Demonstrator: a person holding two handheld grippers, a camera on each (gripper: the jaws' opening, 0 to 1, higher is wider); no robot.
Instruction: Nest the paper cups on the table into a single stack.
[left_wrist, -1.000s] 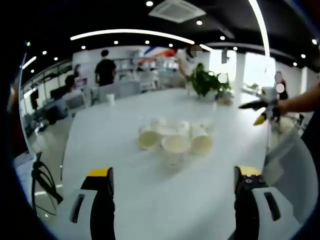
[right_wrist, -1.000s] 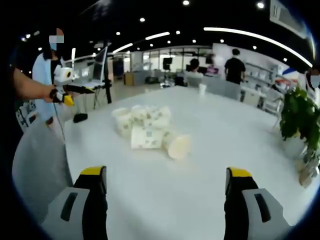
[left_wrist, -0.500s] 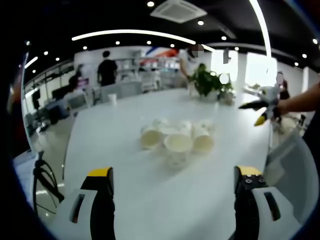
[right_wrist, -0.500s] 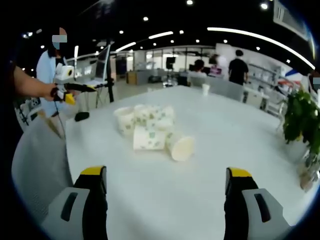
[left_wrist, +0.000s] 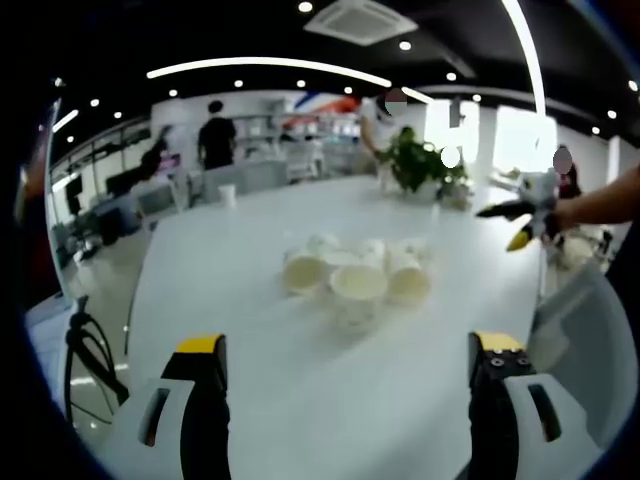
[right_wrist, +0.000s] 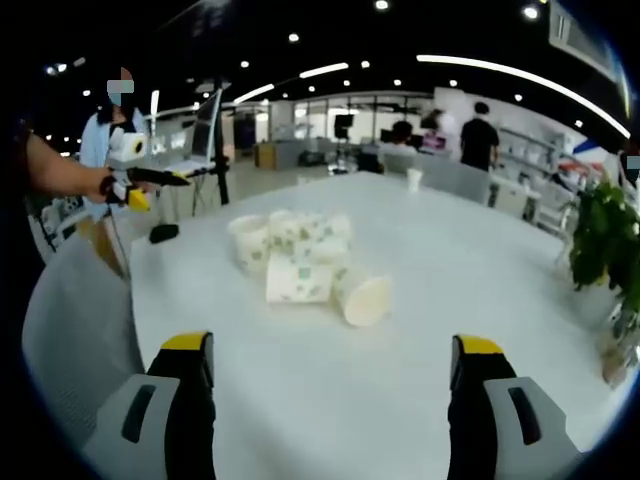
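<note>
Left gripper view. Left gripper (left_wrist: 347, 385): jaws spread wide, nothing between them, held low over the near part of the white table (left_wrist: 240, 250). Paper cups (left_wrist: 352, 277): a loose cluster at mid-table, well ahead of the jaws, most lying on their sides with pale open mouths turned your way. Your right gripper (left_wrist: 522, 218) hangs off the table's far right edge, apart from the cups. Step in hand, as I judge it: the approach to a first cup. Choose an outer cup whose rim faces you, come in level, and close across its wall gently; thin paper will likely crush under a hard squeeze.

Right gripper view. Right gripper (right_wrist: 330, 390): jaws likewise parted and empty. Paper cups (right_wrist: 300, 262): white with small greenish printed squares; two appear upright at the left, the others tipped. One tipped cup (right_wrist: 362, 297) lies nearest, mouth open toward you. A potted plant (right_wrist: 603, 236) stands by the right edge.
</note>
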